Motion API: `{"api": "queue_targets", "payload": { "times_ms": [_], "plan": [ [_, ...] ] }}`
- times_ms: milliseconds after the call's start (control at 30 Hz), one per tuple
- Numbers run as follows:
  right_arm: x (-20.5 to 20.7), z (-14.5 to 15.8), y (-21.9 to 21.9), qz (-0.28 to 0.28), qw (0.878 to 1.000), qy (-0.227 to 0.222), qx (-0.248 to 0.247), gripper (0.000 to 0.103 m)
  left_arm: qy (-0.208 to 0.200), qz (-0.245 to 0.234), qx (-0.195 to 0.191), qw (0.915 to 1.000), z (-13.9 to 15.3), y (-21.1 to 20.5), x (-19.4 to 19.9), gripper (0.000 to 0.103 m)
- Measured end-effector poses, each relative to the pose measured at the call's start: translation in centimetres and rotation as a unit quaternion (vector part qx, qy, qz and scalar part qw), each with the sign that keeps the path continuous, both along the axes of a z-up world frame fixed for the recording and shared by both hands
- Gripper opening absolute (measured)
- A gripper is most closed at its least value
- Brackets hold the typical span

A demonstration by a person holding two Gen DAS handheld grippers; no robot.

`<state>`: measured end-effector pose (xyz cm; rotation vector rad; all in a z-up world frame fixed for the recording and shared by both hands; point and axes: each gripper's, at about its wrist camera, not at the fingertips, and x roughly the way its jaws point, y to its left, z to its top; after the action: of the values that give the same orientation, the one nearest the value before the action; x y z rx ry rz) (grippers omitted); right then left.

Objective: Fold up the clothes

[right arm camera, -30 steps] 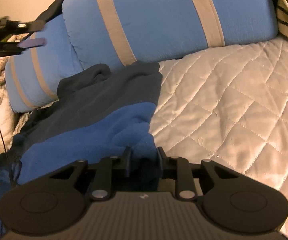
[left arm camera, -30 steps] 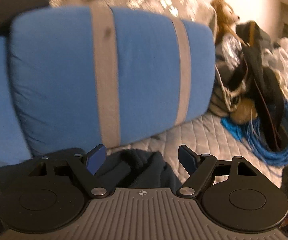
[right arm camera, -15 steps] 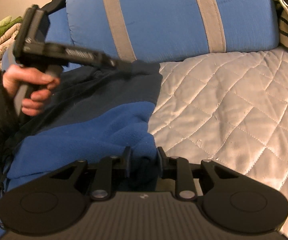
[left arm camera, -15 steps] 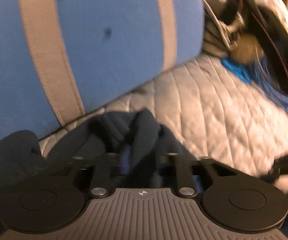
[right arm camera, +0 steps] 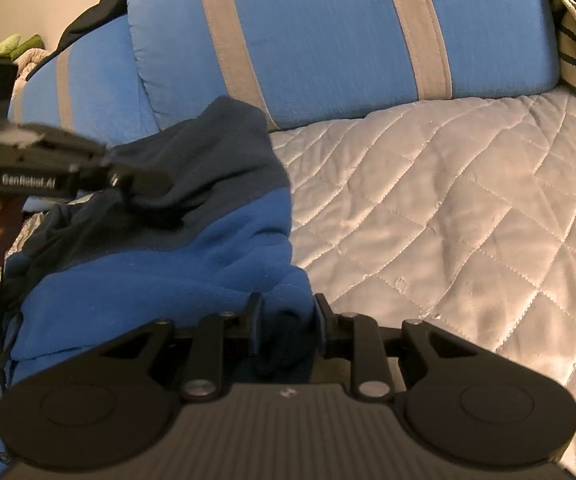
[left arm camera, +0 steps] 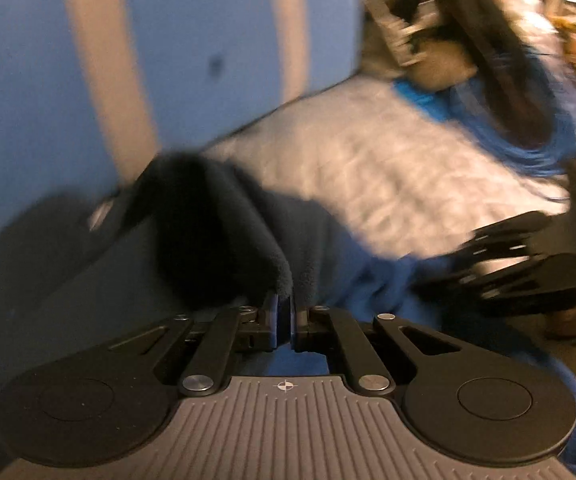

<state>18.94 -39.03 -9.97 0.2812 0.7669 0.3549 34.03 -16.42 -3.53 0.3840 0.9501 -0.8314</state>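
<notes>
1. Left gripper clamped on the fleece's dark far edge.
2. Right gripper pinching its blue near hem.
3. Bunched on the quilt, not yet flat or folded.

A home bedroom: quilted bedspread, striped blue pillows, piled clutter

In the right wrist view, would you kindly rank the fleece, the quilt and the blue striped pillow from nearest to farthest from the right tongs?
1. Fleece, clamped in the right tongs.
2. Quilt, spreading right of them.
3. Blue striped pillow, at the back.
</notes>
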Motion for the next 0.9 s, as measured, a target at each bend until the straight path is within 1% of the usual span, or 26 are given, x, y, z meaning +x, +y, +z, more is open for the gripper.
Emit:
{"api": "queue_targets", "payload": {
  "times_ms": [200,233,267,300,333,367,433,467,533,633,700,733,800,867,900],
  "plan": [
    [0.0,0.0,0.1,0.001,1.000,0.001,-0.002,0.026,0.035,0.032,-0.044,0.9979,0.5,1.0,2.4,0.009],
    [0.1,0.0,0.1,0.001,1.000,0.000,-0.003,0.026,0.041,0.037,-0.051,0.9972,0.6,1.1,2.8,0.012],
    [0.1,0.0,0.1,0.002,1.000,0.000,-0.003,0.026,0.046,0.043,-0.061,0.9962,0.7,1.3,3.3,0.026],
    [0.0,0.0,0.1,0.002,1.000,0.000,-0.004,0.026,0.050,0.059,-0.092,0.9928,1.2,1.4,4.0,0.035],
    [0.0,0.0,0.1,0.002,1.000,-0.001,-0.006,0.026,0.053,0.074,-0.122,0.9884,1.7,1.6,4.8,0.049],
    [0.0,0.0,0.3,0.002,1.000,-0.003,-0.009,0.026,0.051,0.084,-0.137,0.9856,1.9,1.3,5.4,0.055],
    [-0.1,0.1,0.5,0.003,1.000,-0.007,-0.016,0.027,0.048,0.105,-0.168,0.9790,2.4,0.7,6.7,0.055],
    [-0.1,0.1,0.6,0.003,1.000,-0.008,-0.019,0.026,0.048,0.110,-0.171,0.9780,2.4,0.2,7.2,0.055],
    [-0.3,0.2,0.7,0.003,1.000,-0.012,-0.023,0.026,0.047,0.116,-0.162,0.9788,1.8,-1.3,8.2,0.055],
    [-0.3,0.2,0.8,0.004,0.999,-0.015,-0.028,0.026,0.039,0.125,-0.120,0.9841,0.8,-3.4,9.0,0.055],
    [-0.3,0.2,0.9,0.004,0.999,-0.017,-0.030,0.026,0.038,0.129,-0.097,0.9862,-0.1,-4.3,9.5,0.054],
    [-0.3,0.2,0.9,0.004,0.999,-0.018,-0.031,0.026,0.041,0.127,-0.098,0.9863,-0.3,-4.3,9.8,0.052],
    [-0.4,0.2,1.0,0.005,0.999,-0.020,-0.034,0.026,0.050,0.124,-0.100,0.9860,-0.7,-4.3,10.0,0.043],
    [-0.4,0.3,1.0,0.007,0.999,-0.023,-0.037,0.026,0.056,0.122,-0.096,0.9863,-1.0,-4.7,10.4,0.024],
    [-0.4,0.3,1.1,0.008,0.999,-0.024,-0.039,0.026,0.058,0.121,-0.094,0.9864,-1.1,-4.9,10.5,0.018]
  ]
}}
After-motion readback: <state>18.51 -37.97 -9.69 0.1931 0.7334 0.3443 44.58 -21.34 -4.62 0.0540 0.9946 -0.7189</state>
